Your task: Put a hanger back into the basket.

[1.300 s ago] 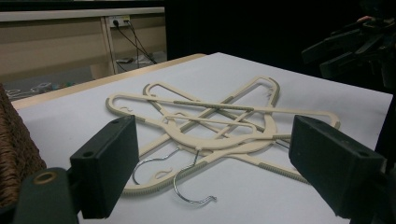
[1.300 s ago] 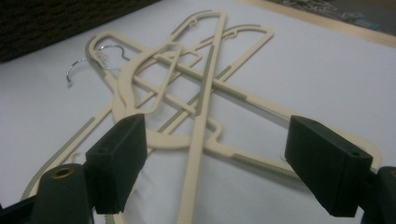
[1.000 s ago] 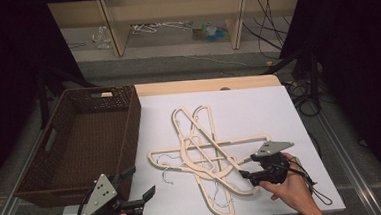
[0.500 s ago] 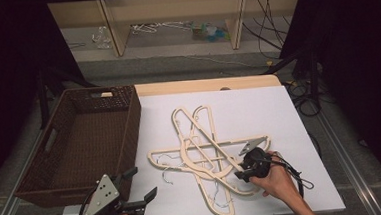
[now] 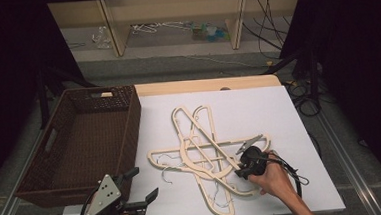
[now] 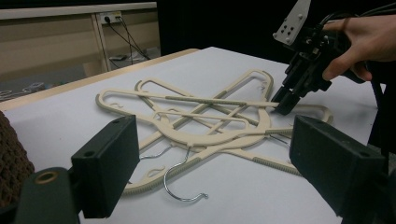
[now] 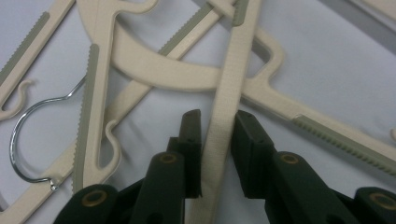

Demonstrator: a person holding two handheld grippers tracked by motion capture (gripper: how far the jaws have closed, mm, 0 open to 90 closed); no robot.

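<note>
Several cream plastic hangers (image 5: 196, 137) with metal hooks lie crossed in a pile in the middle of the white table (image 5: 258, 108). My right gripper (image 5: 238, 173) is tipped down at the pile's right side, its jaws pinched on one ribbed hanger bar (image 7: 229, 84) that runs up between them (image 7: 217, 119). In the left gripper view that gripper (image 6: 282, 106) touches the pile (image 6: 205, 126) from the right, with a hand on it. My left gripper (image 5: 143, 182) hovers at the table's front left, wide open and holding nothing (image 6: 215, 140).
A dark brown wicker basket (image 5: 130, 136) stands to the left of the table, next to my left gripper. Cables trail behind the right hand (image 5: 293, 176). A low shelf unit (image 5: 173, 18) with clutter stands beyond the table.
My right gripper moved left into the pile, tipped downward and closed around a hanger bar. The left gripper stayed nearly still.
</note>
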